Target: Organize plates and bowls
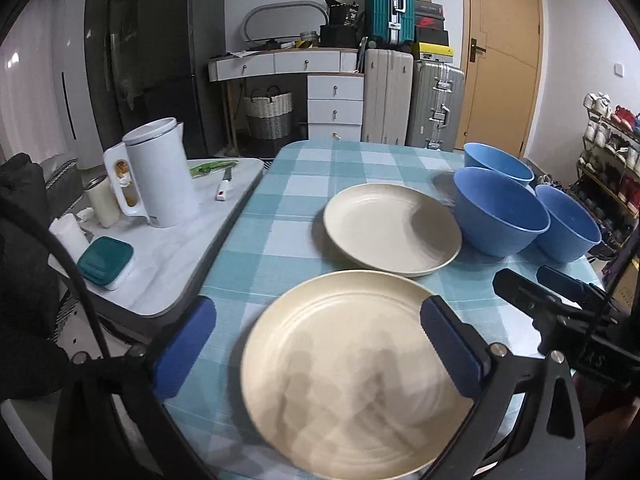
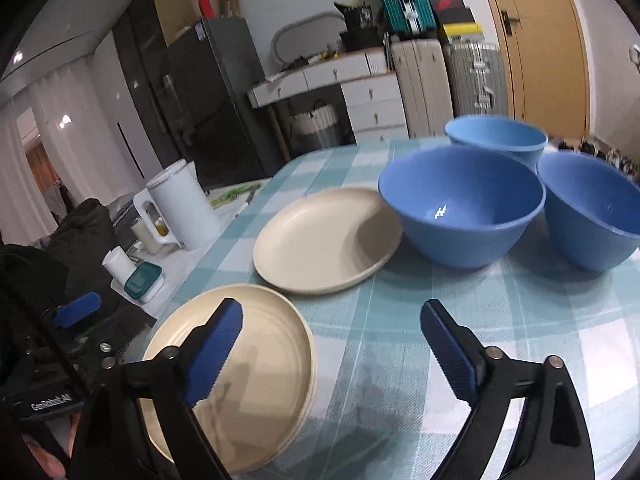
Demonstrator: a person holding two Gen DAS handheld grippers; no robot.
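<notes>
Two grippers, left gripper [image 1: 320, 344] and right gripper [image 2: 332, 348] spread wide, empty, near plate [image 1: 352, 368] motion-blurred, bottom cut off.

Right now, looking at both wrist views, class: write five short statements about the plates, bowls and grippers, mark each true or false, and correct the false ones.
1. Three blue bowls stand on the checked tablecloth. True: the nearest bowl, a second bowl and the far bowl.
2. The bowls are stacked inside each other. False: they stand side by side.
3. The left gripper is shut on the near plate. False: its jaws are wide open and grip nothing.
4. The far plate lies beside the nearest bowl. True.
5. The right gripper holds a bowl. False: it is open and holds nothing.
</notes>
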